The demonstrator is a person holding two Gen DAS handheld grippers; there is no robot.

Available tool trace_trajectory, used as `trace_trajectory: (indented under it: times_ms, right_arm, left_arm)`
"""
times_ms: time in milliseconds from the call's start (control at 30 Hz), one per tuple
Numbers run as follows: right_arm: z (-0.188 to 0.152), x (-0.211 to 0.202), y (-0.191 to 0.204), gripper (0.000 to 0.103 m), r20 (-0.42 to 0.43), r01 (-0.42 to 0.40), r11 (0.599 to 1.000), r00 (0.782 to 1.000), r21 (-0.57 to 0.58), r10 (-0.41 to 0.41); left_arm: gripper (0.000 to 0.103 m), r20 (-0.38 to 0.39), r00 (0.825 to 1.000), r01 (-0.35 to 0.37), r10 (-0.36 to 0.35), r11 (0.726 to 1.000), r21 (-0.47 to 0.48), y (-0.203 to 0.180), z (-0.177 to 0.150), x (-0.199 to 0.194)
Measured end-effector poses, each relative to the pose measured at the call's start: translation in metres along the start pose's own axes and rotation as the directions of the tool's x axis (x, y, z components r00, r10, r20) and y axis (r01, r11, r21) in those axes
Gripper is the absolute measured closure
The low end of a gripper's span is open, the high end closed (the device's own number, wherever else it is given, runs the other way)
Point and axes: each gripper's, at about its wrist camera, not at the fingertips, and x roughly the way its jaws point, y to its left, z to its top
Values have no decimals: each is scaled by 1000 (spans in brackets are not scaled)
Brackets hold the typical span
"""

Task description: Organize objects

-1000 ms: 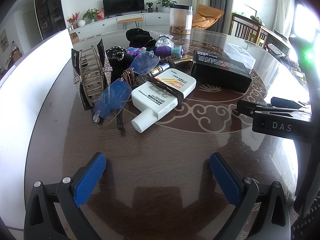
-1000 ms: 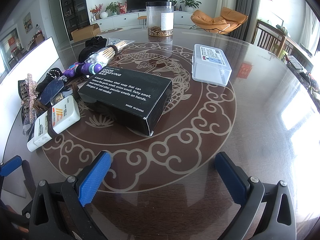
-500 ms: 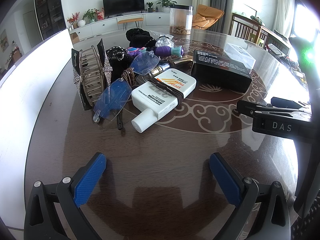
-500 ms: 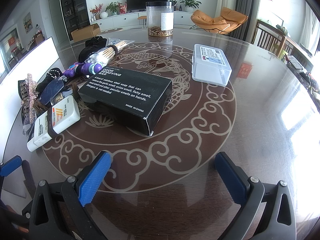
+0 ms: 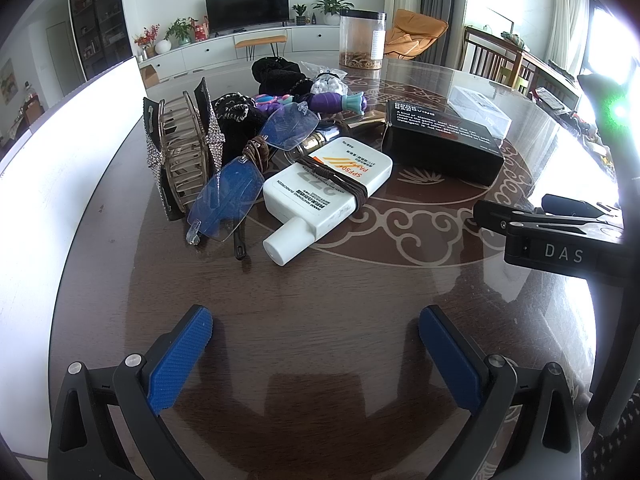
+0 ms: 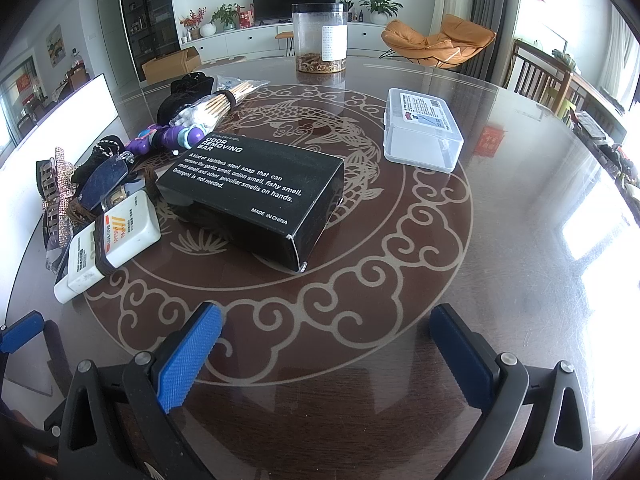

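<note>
Across both wrist views, nothing has shifted over the last second: your left claw and right claw sit where they were, each spread wide and holding nothing, low over the near part of the surface. I judge the sorting not yet begun.

The objects lie far-left of your claws in one heap: white sunscreen bottle, blue glasses just left of it and overlapping the rhinestone hair clip, with the purple toy farther back. The black box sits beside the heap, apart from the clear plastic case at far right. A tall jar stands at the far edge.

Open room lies near and right; the left rim runs close behind the clip, so approach the heap from the near side.
</note>
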Motion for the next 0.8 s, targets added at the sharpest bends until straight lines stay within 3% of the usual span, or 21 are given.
trace_trajectory:
  times_ms: [800]
  right_arm:
    - [0, 1, 0, 0, 0, 0, 1000, 1000, 0, 0]
  left_arm:
    - [0, 2, 1000, -14, 14, 1000, -15, 3, 2, 2]
